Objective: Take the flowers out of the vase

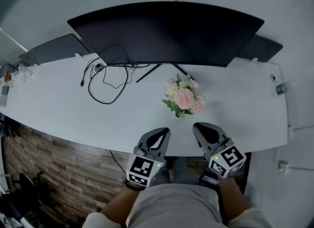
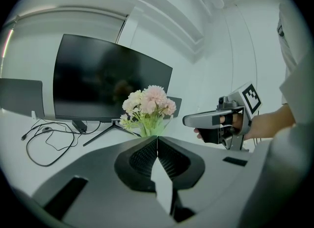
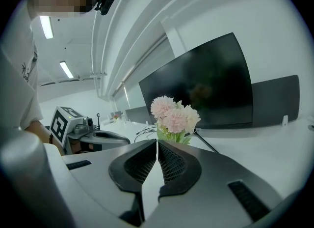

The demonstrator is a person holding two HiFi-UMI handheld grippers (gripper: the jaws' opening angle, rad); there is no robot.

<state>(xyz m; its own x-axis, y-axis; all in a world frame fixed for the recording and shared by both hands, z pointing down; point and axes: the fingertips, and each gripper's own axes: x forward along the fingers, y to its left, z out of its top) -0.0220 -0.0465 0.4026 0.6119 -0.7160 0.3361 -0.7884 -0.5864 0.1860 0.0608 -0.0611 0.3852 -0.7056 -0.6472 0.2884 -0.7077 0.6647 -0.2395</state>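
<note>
A bunch of pale pink and cream flowers [image 1: 184, 97] with green leaves stands on the white desk [image 1: 59, 104], in front of the monitor. Its vase is hidden under the blooms from above and behind my jaws in both gripper views. My left gripper [image 1: 162, 131] is shut and empty, just short of the desk's near edge, to the near left of the flowers [image 2: 148, 103]. My right gripper [image 1: 198, 127] is shut and empty too, to the near right of the flowers [image 3: 174, 118]. Each gripper shows in the other's view: the right gripper [image 2: 188, 120] and the left gripper [image 3: 125, 139].
A wide curved black monitor [image 1: 167, 33] stands behind the flowers, its stand legs [image 1: 157, 70] spreading towards them. Black cables [image 1: 105, 82] loop on the desk to the left. Dark panels [image 1: 51, 50] flank the monitor. A small bottle [image 1: 281, 88] sits at the right end.
</note>
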